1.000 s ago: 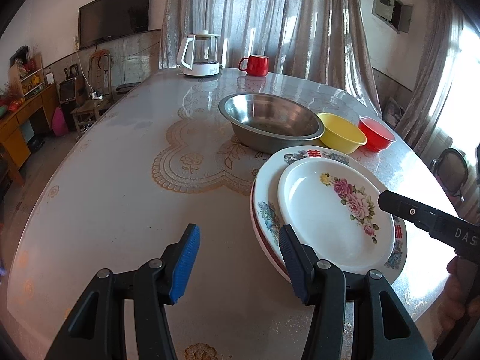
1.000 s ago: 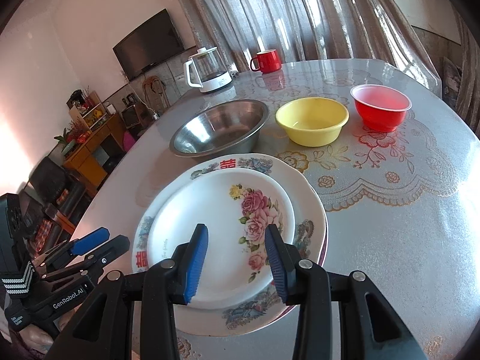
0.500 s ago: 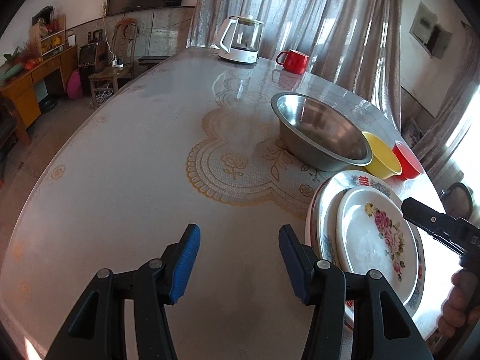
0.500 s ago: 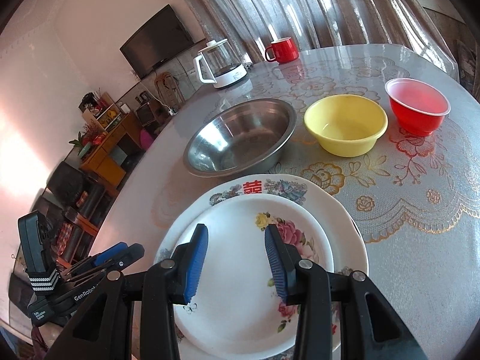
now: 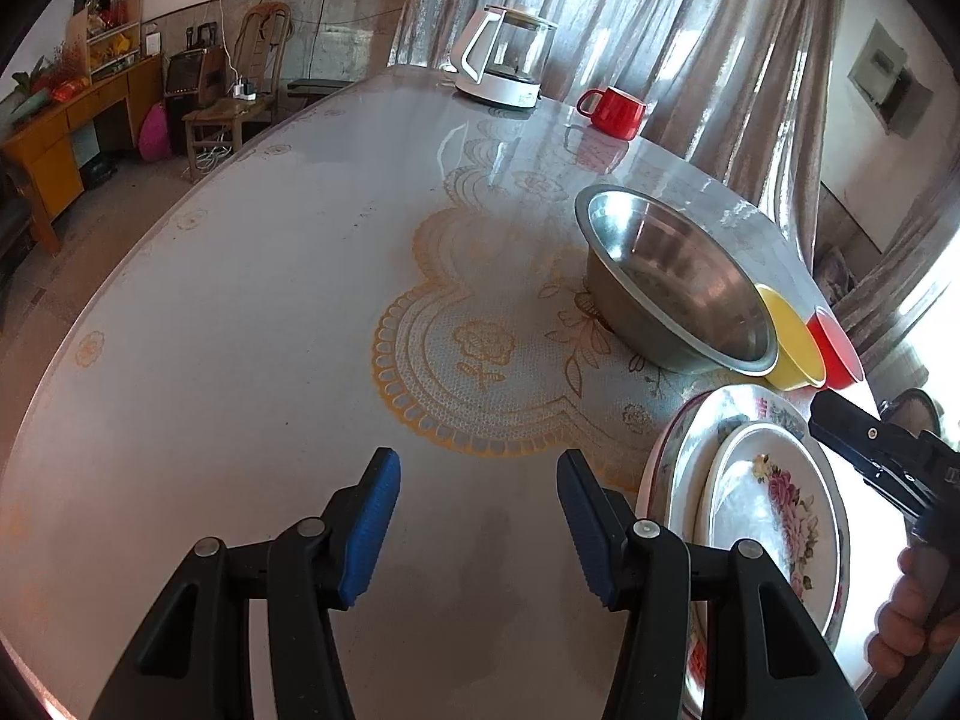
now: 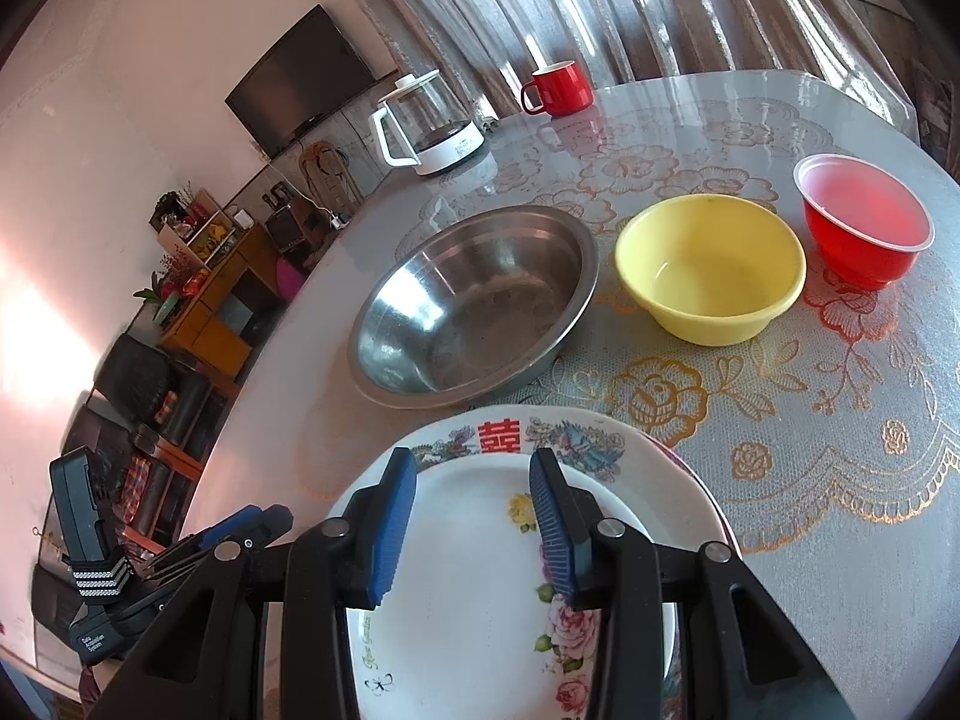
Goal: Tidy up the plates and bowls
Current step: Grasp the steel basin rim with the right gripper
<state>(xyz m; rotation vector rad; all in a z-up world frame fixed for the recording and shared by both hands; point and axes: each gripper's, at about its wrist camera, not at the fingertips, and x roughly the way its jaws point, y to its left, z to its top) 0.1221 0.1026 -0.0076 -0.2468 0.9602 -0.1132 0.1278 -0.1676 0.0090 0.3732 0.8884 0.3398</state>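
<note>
A small white rose plate [image 6: 480, 600] lies stacked on a larger flowered plate [image 6: 660, 468] at the table's near edge; the stack also shows in the left wrist view [image 5: 774, 516]. Beyond it stand a steel bowl [image 6: 474, 306], a yellow bowl [image 6: 711, 267] and a red bowl [image 6: 864, 222] in a row. My right gripper [image 6: 474, 522] is open and empty, hovering over the rose plate. My left gripper [image 5: 477, 528] is open and empty over bare table, left of the plates. The steel bowl [image 5: 672, 282] is ahead of it to the right.
A glass kettle [image 6: 426, 126] and a red mug [image 6: 558, 90] stand at the table's far side. The table [image 5: 240, 330] has a lace-pattern cover. A TV, a cabinet and chairs lie beyond the left edge, curtains behind.
My left gripper has swung left, away from the plate stack, which now sits at the right of its view. My right gripper has moved forward over the rose plate toward the bowls.
</note>
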